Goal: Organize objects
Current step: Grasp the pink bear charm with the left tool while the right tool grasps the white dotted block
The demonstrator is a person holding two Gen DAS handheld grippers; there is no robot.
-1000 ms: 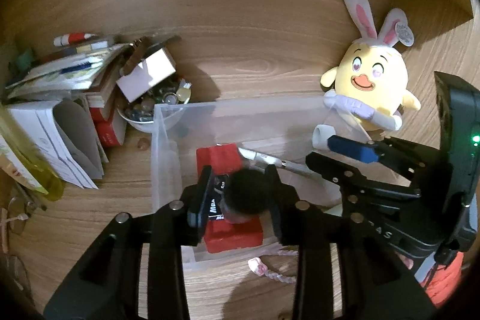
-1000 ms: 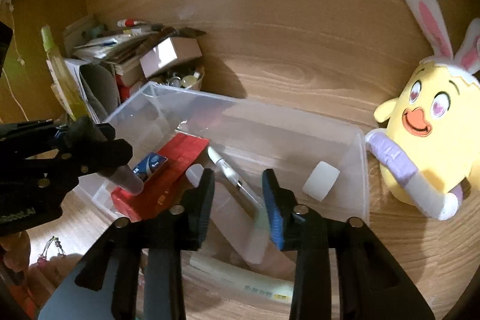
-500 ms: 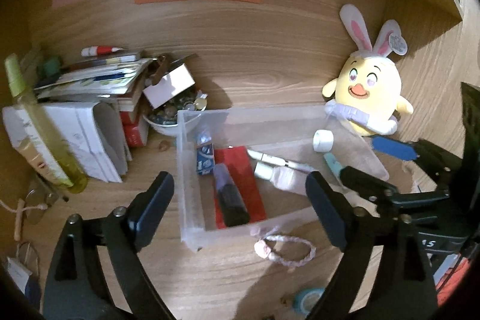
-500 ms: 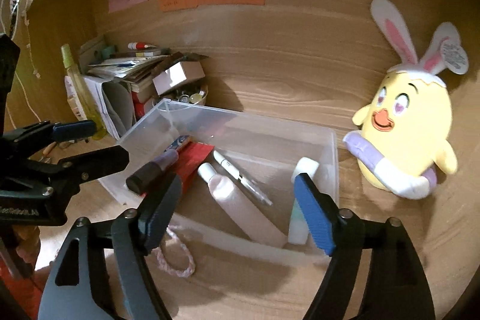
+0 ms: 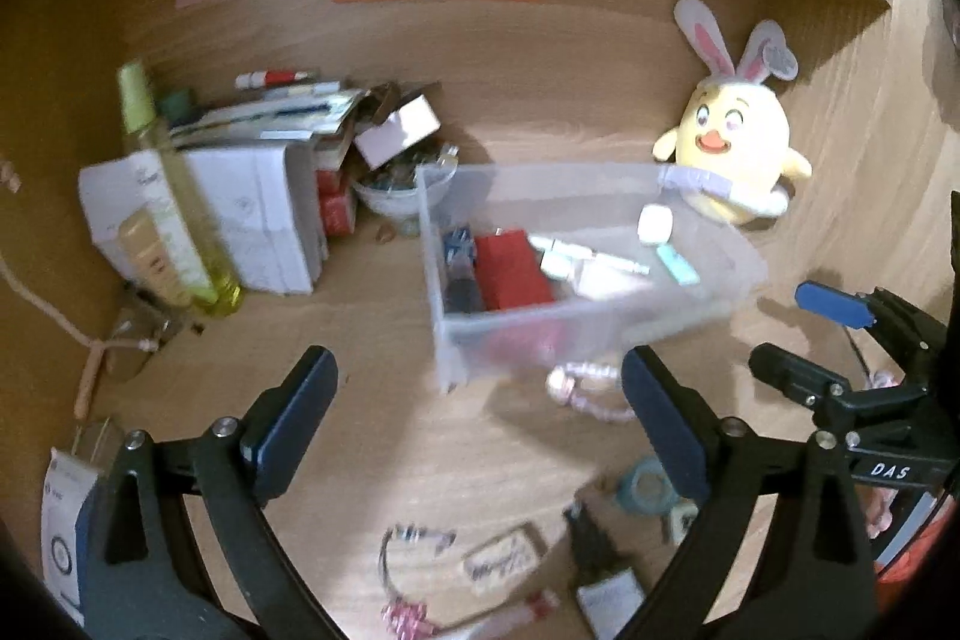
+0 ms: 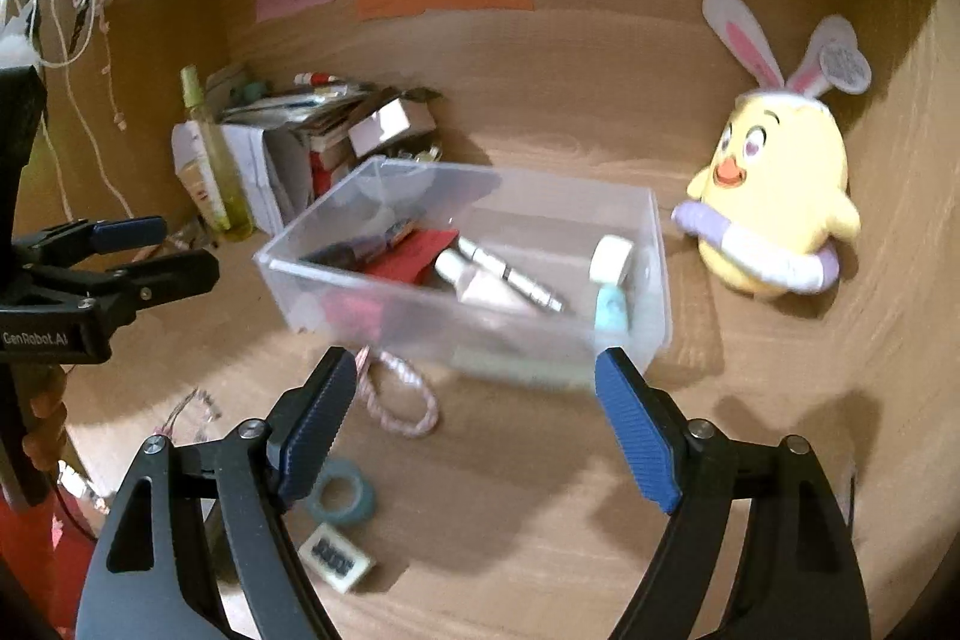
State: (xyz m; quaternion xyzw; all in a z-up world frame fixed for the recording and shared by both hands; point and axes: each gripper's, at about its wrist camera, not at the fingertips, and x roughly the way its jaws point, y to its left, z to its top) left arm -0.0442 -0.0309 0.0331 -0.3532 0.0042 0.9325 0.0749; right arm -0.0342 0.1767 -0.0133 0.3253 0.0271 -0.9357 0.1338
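Observation:
A clear plastic box point(image 5: 429, 244) point(image 6: 480, 334) stands on the wooden desk. In it lie a red packet point(image 5: 510, 268), a dark marker point(image 6: 354, 250), a white tube point(image 5: 576, 268), a silver pen point(image 6: 516, 274) and a teal tube point(image 6: 612, 307). My left gripper point(image 5: 477, 370) hangs in front of the box's near left corner, its jaws opening with nothing between them. My right gripper point(image 6: 474, 364) hangs before the box's near wall, its jaws also opening and empty. A pink-white cord point(image 6: 402, 400) and a teal tape roll point(image 6: 342, 496) lie on the desk in front of the box.
A yellow plush chick point(image 5: 729, 154) sits right of the box. Left of it are a pile of papers and cartons point(image 5: 258, 208), a bowl of small items point(image 5: 396, 190) and a tall yellow-green bottle point(image 5: 174, 196). A labelled block point(image 6: 336, 559) and small trinkets point(image 5: 501, 559) lie near the desk's front.
The left gripper let the dark marker go into the box and the right let go of the tube there. Both opened wide and drew back from the box.

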